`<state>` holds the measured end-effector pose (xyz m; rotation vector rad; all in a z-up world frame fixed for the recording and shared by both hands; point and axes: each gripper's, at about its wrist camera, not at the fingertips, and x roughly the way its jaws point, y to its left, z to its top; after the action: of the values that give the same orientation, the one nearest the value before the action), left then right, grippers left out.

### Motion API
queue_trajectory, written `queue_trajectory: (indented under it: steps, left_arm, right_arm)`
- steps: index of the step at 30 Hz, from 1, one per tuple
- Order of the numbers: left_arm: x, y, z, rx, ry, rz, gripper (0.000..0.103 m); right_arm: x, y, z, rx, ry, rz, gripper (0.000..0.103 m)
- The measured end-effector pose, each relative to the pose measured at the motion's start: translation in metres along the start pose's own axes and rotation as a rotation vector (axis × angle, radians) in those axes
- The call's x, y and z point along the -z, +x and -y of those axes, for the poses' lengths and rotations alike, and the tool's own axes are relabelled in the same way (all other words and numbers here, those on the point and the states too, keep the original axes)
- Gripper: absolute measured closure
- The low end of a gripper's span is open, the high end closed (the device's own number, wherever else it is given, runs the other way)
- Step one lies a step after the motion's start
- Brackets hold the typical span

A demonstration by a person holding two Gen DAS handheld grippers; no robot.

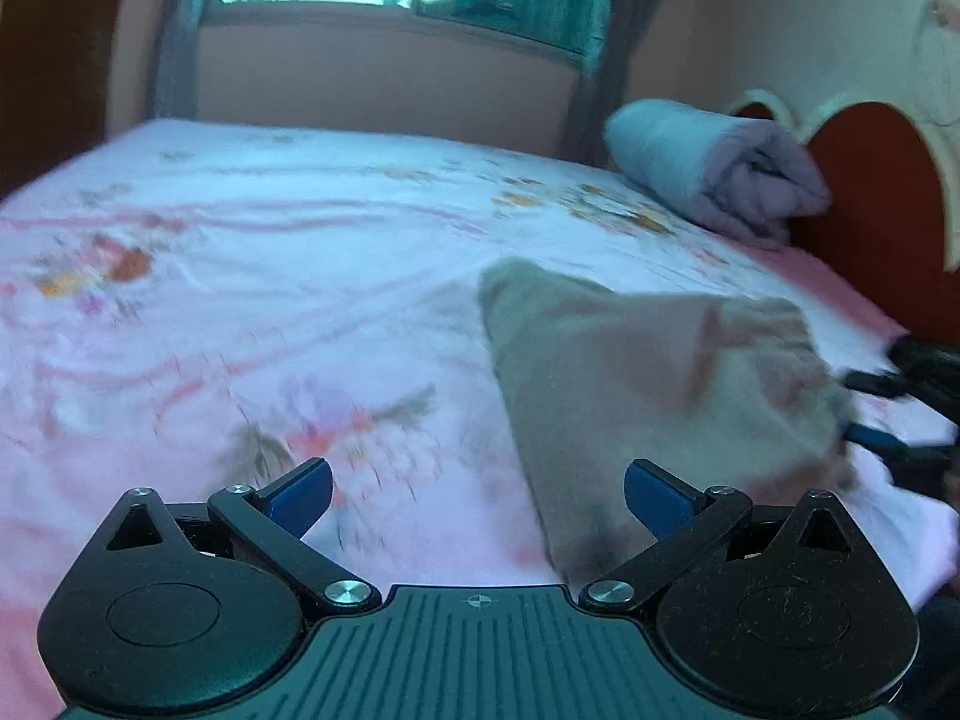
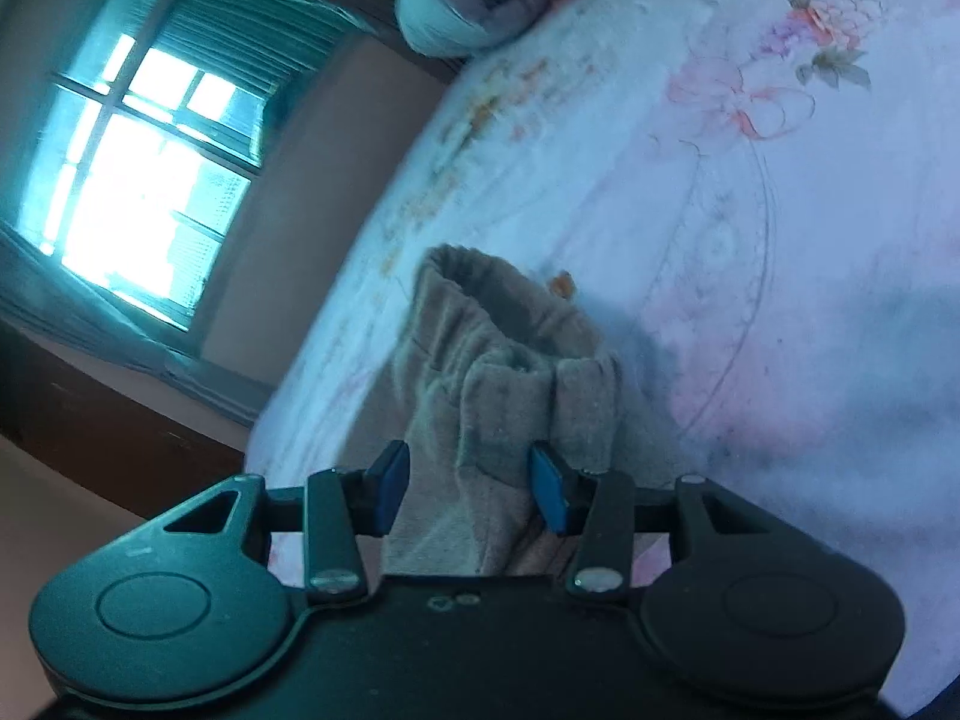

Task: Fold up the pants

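Observation:
The beige-grey pants [image 1: 648, 384] lie bunched on the floral pink bed sheet [image 1: 252, 276], right of centre in the left wrist view. My left gripper [image 1: 478, 495] is open and empty, low over the sheet just left of the pants' near edge. My right gripper [image 2: 469, 489] has its blue pads part-closed around a bunched fold of the pants [image 2: 498, 384]; the cloth sits between the pads and rises from the bed. The right gripper also shows at the right edge of the left wrist view [image 1: 900, 414], blurred, at the pants' far side.
A rolled lilac blanket [image 1: 714, 168] lies at the bed's head next to a red headboard [image 1: 870, 192]. A window [image 2: 132, 180] and wall stand beyond the bed's far side. The bed edge [image 2: 312, 360] drops off left of the pants in the right wrist view.

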<state>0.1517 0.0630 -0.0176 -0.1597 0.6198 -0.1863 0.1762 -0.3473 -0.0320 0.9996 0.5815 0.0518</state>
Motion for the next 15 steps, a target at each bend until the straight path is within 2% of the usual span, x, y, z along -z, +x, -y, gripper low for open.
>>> queue_trajectory:
  steps: [4, 7, 8, 10, 12, 13, 15]
  left_arm:
    - [0.016, -0.004, 0.001, 0.027, 0.064, -0.031, 0.0]
    - [0.024, -0.001, 0.013, 0.111, 0.122, -0.06, 0.0]
    - [0.025, 0.002, 0.019, 0.111, 0.147, -0.065, 0.0]
    - [0.025, 0.014, 0.032, 0.083, 0.205, -0.105, 0.0]
    - [0.024, 0.03, 0.04, -0.018, 0.238, -0.153, 0.0]
    - [0.022, 0.035, 0.04, -0.042, 0.232, -0.161, 0.0]
    - [0.018, 0.035, 0.033, -0.042, 0.173, -0.142, 0.0]
  right_arm:
    - [-0.002, 0.014, -0.01, 0.046, -0.035, -0.026, 0.061]
    - [-0.004, 0.026, -0.015, 0.091, -0.056, -0.045, 0.059]
    - [-0.004, 0.029, -0.016, 0.1, -0.06, -0.047, 0.06]
    - [-0.004, 0.031, -0.018, 0.118, -0.061, -0.049, 0.06]
    - [-0.004, 0.032, -0.019, 0.126, -0.058, -0.049, 0.06]
    - [-0.004, 0.032, -0.018, 0.129, -0.051, -0.051, 0.06]
    - [-0.005, 0.029, -0.017, 0.125, -0.01, -0.055, 0.058]
